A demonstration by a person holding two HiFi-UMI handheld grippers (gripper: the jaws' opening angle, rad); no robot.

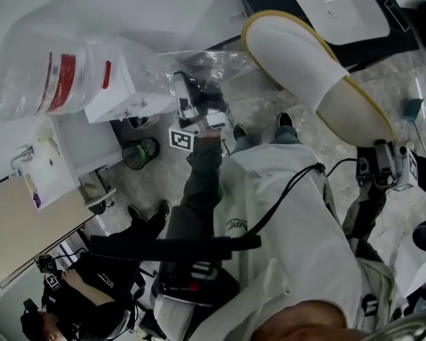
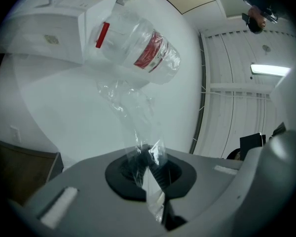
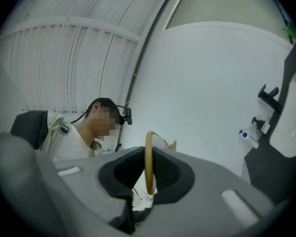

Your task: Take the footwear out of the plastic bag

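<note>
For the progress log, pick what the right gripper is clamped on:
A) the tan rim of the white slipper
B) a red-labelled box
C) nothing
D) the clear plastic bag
A: in the right gripper view the right gripper has its jaws closed on the thin tan rim of the white slipper.

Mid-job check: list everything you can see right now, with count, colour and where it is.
slipper: one, white with a tan edge, raised at right, outside the bag
plastic bag: one, clear with red print, raised at upper left
box: one, white, beside the bag
washbasin: one, white, on a dark counter, top right
bin: one, dark with a green rim, on the floor left of centre
other person: one, in black, bottom left
left gripper: one, grey, shut on the plastic bag's edge
right gripper: one, grey, shut on the slipper's tan edge
</note>
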